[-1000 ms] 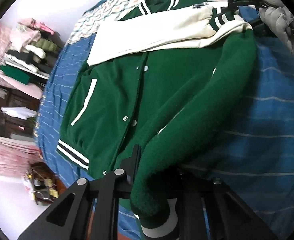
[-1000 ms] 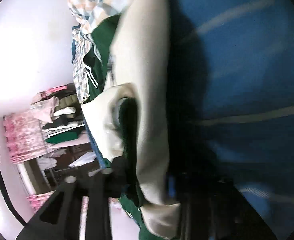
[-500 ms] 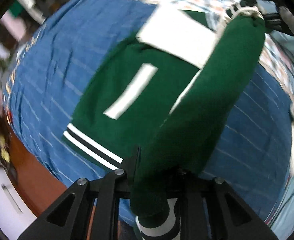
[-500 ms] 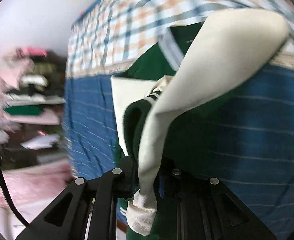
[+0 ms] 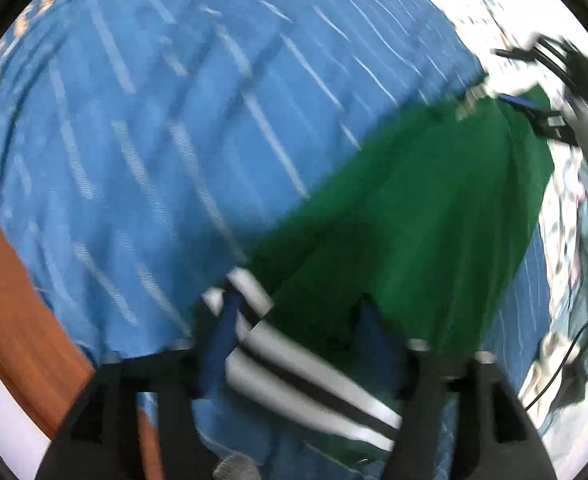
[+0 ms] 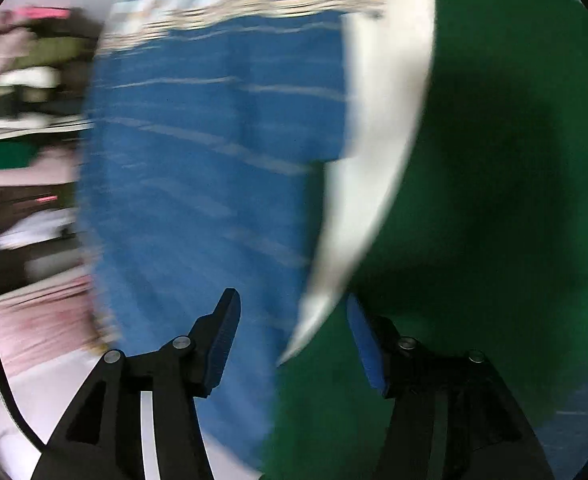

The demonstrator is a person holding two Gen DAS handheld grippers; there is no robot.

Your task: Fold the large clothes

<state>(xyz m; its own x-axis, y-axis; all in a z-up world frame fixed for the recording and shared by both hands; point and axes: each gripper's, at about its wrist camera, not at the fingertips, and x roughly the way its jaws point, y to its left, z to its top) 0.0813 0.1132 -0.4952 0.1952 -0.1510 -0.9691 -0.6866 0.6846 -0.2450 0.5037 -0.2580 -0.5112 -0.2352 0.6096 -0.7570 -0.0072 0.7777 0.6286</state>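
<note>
Left claw (image 5: 294, 328): jaws just opened, apart; striped hem (image 5: 306, 376) lies loose between them.
Right claw (image 6: 292, 336): just opened too, white sleeve (image 6: 374, 152) slipping free.
Jacket (image 5: 414, 208): released on the bed (image 5: 154, 120), from 6 toward 2 o'clock.
Meaning: side fold likely laid.

The green jacket (image 5: 406, 216) is soft, matt cloth with a fleecy nap, its striped hem (image 5: 294, 368) ribbed knit and its cream sleeve (image 6: 378, 152) smoother. It lies on a blue bedsheet (image 5: 166, 128) of woven cotton-like cloth — matt, with thin pale stripes. The black fingers (image 6: 198, 360) look like matt hard plastic with small shiny metal screws, their blue pads (image 6: 224, 334) finely ridged — rubbery rather than glossy.
</note>
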